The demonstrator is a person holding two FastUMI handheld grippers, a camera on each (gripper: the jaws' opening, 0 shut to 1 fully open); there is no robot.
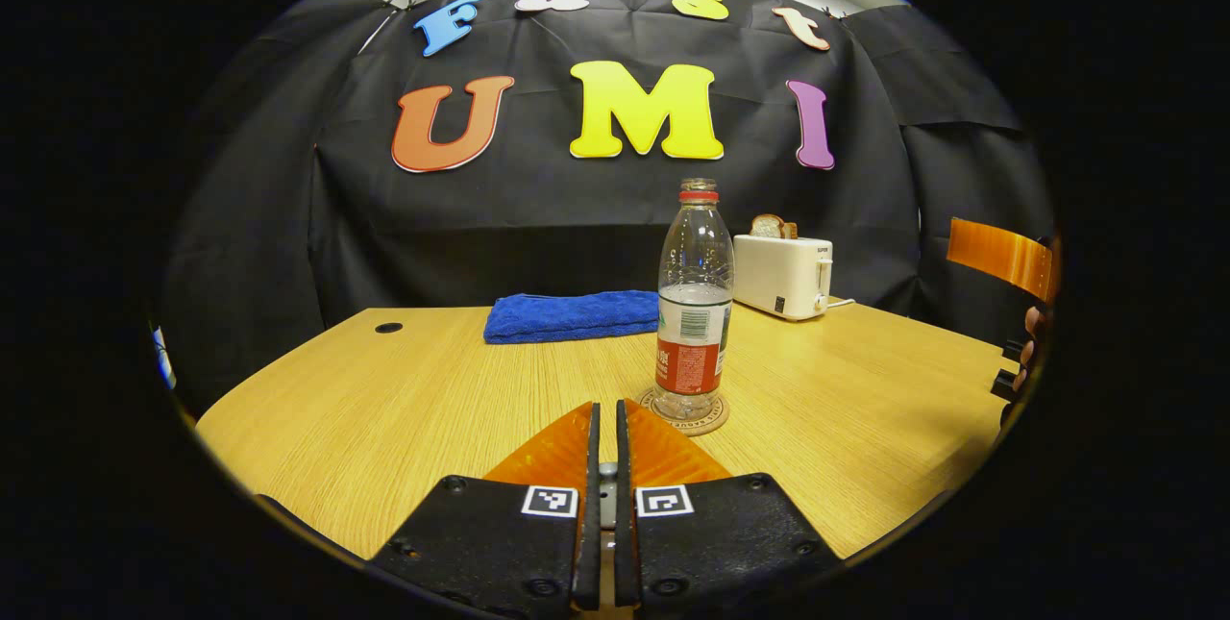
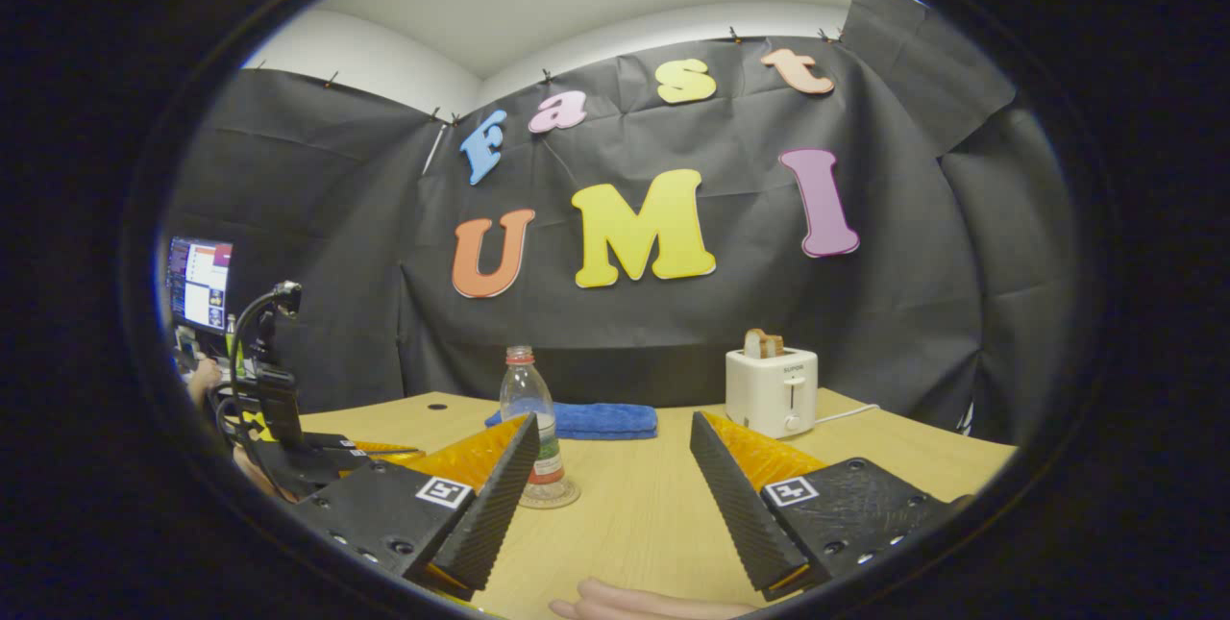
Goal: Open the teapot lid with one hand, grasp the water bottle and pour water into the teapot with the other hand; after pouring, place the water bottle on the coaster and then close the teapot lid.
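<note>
A clear water bottle [image 1: 694, 312] with a red and white label stands upright on a round coaster [image 1: 706, 423] in the middle of the wooden table; it has no cap and is roughly half full. My left gripper [image 1: 606, 406] is low over the table just in front and left of it, shut with nothing between its fingers. In the right gripper view, the bottle [image 2: 527, 396] stands on the coaster [image 2: 562, 497], partly behind one finger of my right gripper [image 2: 613, 418]. That gripper is open, empty and well short of the bottle.
A folded blue towel [image 1: 572, 315] lies behind the bottle. A white toaster [image 1: 783, 274] holding bread stands at the back right, its cord trailing. The other gripper [image 1: 1004, 260] shows at the right edge. A monitor [image 2: 200, 284] and the left gripper's body [image 2: 288, 437] are at the left, and a hand [image 2: 653, 606] lies at the near edge.
</note>
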